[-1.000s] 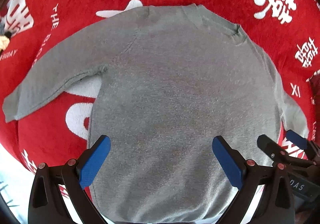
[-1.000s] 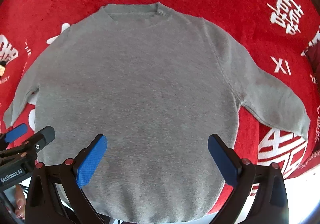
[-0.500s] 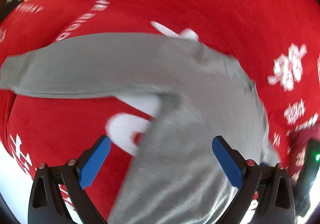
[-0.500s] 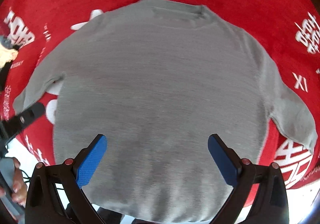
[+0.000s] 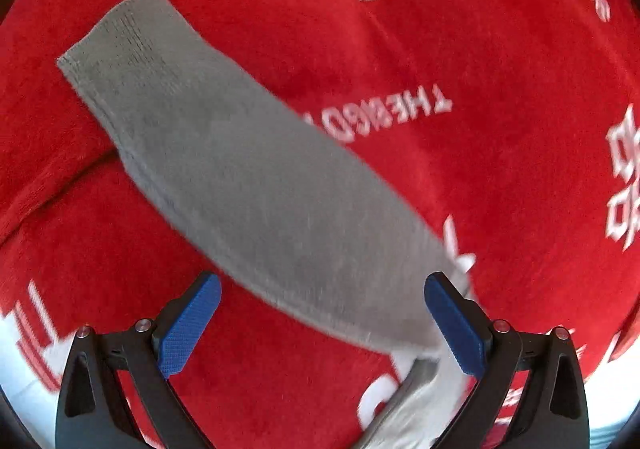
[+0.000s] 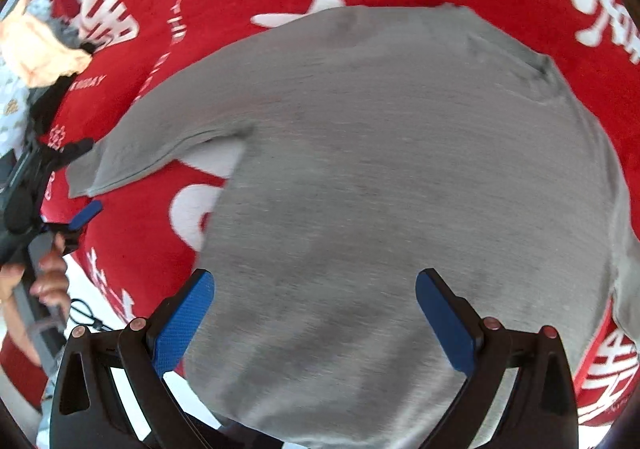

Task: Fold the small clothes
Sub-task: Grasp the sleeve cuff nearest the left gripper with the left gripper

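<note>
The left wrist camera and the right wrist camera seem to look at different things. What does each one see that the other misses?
Only the left wrist view shows the sleeve's cuff close up, stretched across the red blanket.

Only the right wrist view shows the sweater's body, its collar, the left gripper and the hand holding it.

Both show the grey sweater, the blanket and open blue-padded fingers.

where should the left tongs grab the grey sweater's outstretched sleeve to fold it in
Best at the ribbed cuff of the grey knit sweater's long sleeve, approached from the sleeve's open end. The sleeve lies flat and straight on the red plush blanket, so its free cuff edge probably lifts most easily. The open left tongs hover over the sleeve.
</note>
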`<action>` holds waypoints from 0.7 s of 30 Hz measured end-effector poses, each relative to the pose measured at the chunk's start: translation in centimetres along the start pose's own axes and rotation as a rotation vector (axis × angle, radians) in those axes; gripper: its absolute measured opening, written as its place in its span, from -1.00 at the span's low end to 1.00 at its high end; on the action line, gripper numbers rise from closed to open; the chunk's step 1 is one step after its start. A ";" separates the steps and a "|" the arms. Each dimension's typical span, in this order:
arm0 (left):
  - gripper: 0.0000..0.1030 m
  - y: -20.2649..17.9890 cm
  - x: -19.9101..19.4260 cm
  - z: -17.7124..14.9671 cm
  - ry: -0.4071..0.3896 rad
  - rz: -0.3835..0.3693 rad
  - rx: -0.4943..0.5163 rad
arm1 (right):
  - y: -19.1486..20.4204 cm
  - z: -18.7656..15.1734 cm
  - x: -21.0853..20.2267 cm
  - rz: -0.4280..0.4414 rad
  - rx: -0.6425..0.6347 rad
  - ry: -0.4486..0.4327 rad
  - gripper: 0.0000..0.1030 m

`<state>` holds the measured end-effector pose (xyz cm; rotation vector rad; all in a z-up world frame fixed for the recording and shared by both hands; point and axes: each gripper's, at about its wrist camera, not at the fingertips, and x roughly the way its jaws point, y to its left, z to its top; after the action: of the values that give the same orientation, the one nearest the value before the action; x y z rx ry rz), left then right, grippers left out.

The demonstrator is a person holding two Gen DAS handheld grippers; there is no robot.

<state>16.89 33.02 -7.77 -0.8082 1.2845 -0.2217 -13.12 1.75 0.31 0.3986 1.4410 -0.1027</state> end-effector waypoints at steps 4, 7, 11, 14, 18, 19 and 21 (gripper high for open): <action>0.98 1.0 -0.3 1.8 -0.030 -0.011 -0.028 | 1.7 0.3 1.2 0.017 -0.030 0.022 0.97; 0.98 1.8 -0.4 3.0 -0.046 -0.013 -0.040 | 2.6 0.7 1.4 0.021 -0.052 0.027 0.97; 0.98 1.8 -0.1 4.3 -0.061 0.025 -0.024 | 3.0 1.4 1.4 0.022 -0.064 0.027 0.97; 0.66 1.1 0.4 4.8 -0.069 0.106 0.013 | 3.2 1.8 1.6 0.022 -0.062 0.028 0.97; -0.48 0.7 0.8 5.0 -0.069 0.194 0.083 | 3.6 1.6 1.6 0.036 -0.053 0.032 0.97; -0.68 0.9 0.9 5.1 -0.060 0.176 0.083 | 3.7 1.6 1.5 0.048 -0.051 0.034 0.97; -0.78 1.1 1.1 5.2 -0.050 0.159 0.077 | 3.9 1.4 1.4 0.056 -0.051 0.031 0.97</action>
<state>21.58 35.35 -9.01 -0.6391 1.2786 -0.1215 -10.45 5.19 -0.10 0.4004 1.4593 -0.0144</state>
